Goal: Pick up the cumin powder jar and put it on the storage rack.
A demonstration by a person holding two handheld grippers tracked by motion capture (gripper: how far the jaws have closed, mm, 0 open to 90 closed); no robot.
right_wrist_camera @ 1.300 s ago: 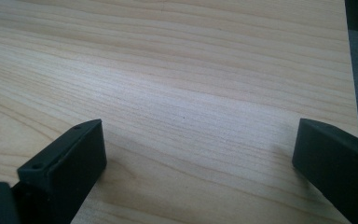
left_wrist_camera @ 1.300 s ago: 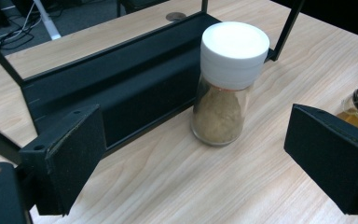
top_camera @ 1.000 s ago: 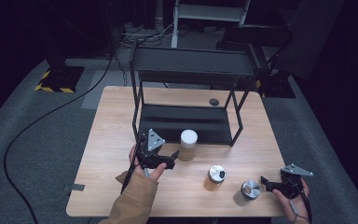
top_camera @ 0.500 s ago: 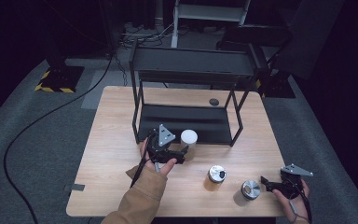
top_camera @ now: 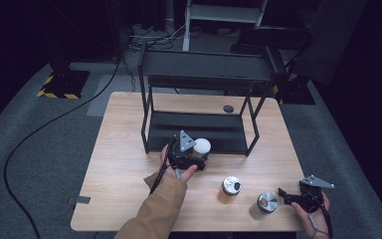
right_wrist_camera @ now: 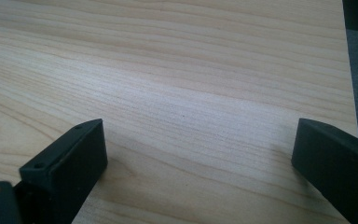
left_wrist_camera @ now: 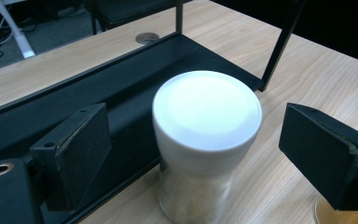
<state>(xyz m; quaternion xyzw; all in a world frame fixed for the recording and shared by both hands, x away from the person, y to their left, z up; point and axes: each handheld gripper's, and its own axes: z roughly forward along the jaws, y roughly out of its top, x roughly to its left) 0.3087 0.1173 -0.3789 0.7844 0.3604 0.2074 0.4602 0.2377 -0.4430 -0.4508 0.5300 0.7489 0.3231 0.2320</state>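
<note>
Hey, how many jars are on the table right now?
3. A white-lidded jar stands at the front edge of the black rack, between the left gripper's jaws. Two metal-lidded jars stand nearer the front right: one mid-table, one by the right gripper.

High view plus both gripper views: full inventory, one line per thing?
Table: 1, light wood, centre.
Rack: 1, black, two shelves, back half of table.
White-lid jar: 1, clear, at rack's front edge between the left gripper's jaws, pads not touching.
Silver-lid jars: 2, front right.
Grommet: 1, dark, behind rack.
Floor cable: 1, black, left.
Left gripper: black, jaws have just been closing.
Right gripper: black, open, front right corner.
</note>
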